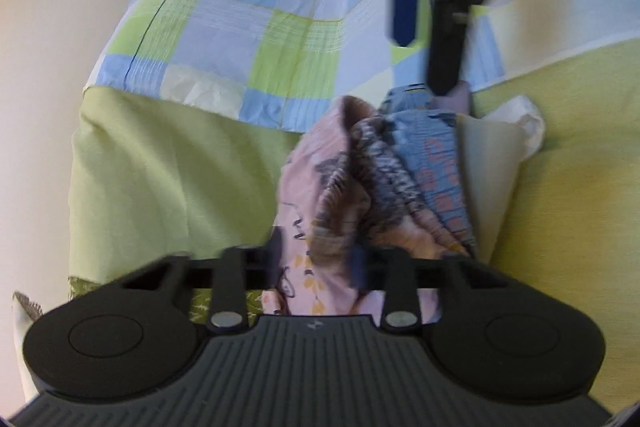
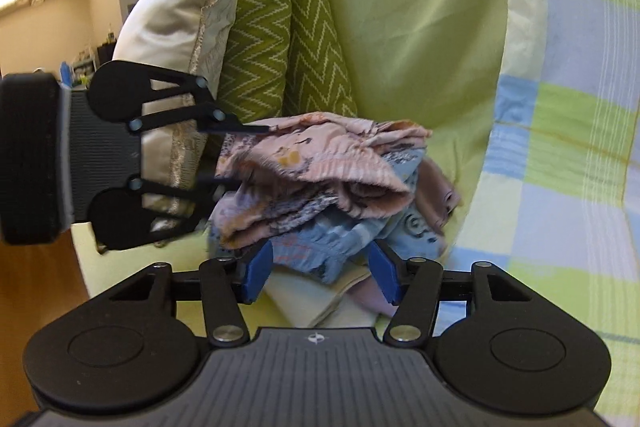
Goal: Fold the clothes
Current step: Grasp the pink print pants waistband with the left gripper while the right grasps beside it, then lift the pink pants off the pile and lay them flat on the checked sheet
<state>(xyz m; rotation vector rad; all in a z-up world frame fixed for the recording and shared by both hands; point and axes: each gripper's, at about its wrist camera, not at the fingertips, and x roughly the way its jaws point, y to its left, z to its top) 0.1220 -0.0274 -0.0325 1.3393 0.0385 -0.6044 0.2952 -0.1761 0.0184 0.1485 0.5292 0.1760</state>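
**Two grippers at a heap of clothes on a sofa**

The clothes (image 2: 320,187) lie in a loose heap on the green sofa (image 2: 412,39), with no container in view. Three fabrics can be counted in the heap: a pink printed garment (image 1: 320,203) on top, a blue printed garment (image 1: 436,155) under and beside it, and a cream cloth (image 1: 492,163) at the bottom. Whether the mauve fold at the heap's far edge is a fourth piece cannot be told. In the left wrist view the heap's long axis runs from the left gripper (image 1: 316,267) away toward the checked blanket (image 1: 248,15); the picture is blurred.

The left gripper is clamped on the near end of the pink garment, its fingers pressed into the cloth. The right gripper (image 2: 320,271) stands released, its two blue pads (image 2: 256,271) apart on either side of the blue garment's edge, above the cream cloth; contact cannot be judged.

Three cushions stand against the sofa end: one cream cushion (image 2: 176,11) and two green zigzag cushions (image 2: 288,39). One checked blanket covers the sofa beside the heap.
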